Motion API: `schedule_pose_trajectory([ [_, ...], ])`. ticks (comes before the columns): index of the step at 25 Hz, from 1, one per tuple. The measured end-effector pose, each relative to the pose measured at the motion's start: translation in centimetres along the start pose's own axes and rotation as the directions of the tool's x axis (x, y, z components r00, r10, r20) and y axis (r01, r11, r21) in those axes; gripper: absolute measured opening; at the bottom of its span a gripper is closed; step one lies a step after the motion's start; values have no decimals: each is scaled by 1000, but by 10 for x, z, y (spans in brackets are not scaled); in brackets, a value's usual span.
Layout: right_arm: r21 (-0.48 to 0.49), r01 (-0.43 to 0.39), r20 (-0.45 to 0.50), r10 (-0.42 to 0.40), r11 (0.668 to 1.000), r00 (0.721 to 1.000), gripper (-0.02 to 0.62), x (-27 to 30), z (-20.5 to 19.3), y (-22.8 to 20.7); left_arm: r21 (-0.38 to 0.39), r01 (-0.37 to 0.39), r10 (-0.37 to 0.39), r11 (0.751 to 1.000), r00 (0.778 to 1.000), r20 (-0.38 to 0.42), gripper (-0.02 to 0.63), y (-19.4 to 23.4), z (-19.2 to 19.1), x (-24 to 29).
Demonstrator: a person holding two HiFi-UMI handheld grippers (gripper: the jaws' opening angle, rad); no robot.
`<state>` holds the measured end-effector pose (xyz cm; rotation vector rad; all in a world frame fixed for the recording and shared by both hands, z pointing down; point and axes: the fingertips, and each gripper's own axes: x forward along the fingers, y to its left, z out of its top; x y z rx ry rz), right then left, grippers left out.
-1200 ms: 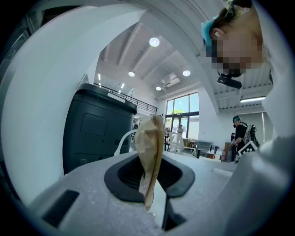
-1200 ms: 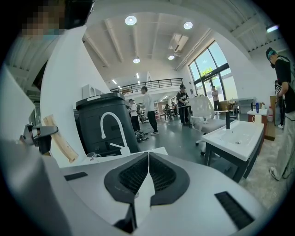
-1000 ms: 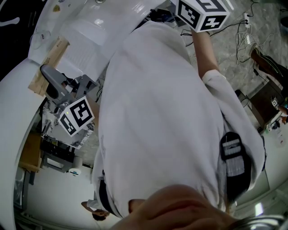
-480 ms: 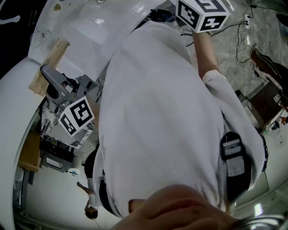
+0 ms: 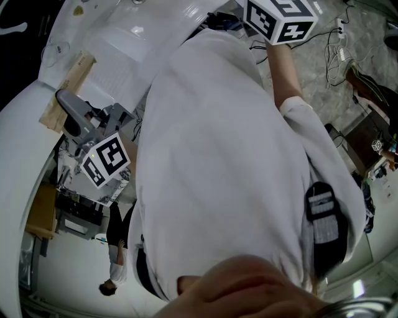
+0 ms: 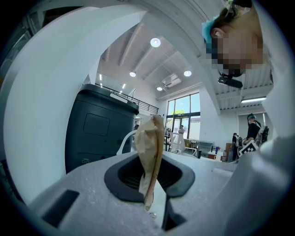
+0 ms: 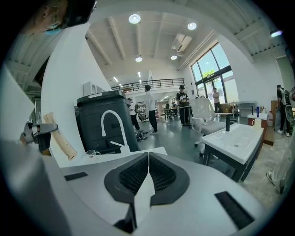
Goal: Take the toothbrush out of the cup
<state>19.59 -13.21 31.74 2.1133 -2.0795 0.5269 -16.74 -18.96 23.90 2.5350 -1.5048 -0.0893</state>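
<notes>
My left gripper [image 6: 150, 154] is shut on a tan paper-wrapped stick [image 6: 148, 143] that stands up between its dark pads; I cannot tell whether it is the toothbrush. In the right gripper view the same tan stick [image 7: 59, 137] shows at the far left, in the left gripper's jaws. A small clear cup [image 7: 92, 152] sits on the white counter beyond it. My right gripper [image 7: 148, 156] is shut, its pads meeting with nothing between them. In the head view my white shirt fills the middle, with the left gripper's marker cube [image 5: 104, 160] to its left and the right gripper's cube [image 5: 280, 18] at the top.
A white curved faucet [image 7: 112, 123] rises from the counter before a dark bin [image 7: 103, 108]. A second white washbasin [image 7: 235, 140] stands to the right. Several people [image 7: 150, 108] stand in the hall behind. Cables [image 5: 339, 53] lie on the floor.
A person far in the background has walked across the lower left of the head view. Neither gripper has moved.
</notes>
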Motion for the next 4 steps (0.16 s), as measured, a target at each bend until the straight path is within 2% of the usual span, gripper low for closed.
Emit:
schedule_pose_trajectory([
  [4,2,10,-2,-10,1000,1000,15,-2,0,-3,-3,1,-1,1000,1000,-4,60,0,-1,0],
])
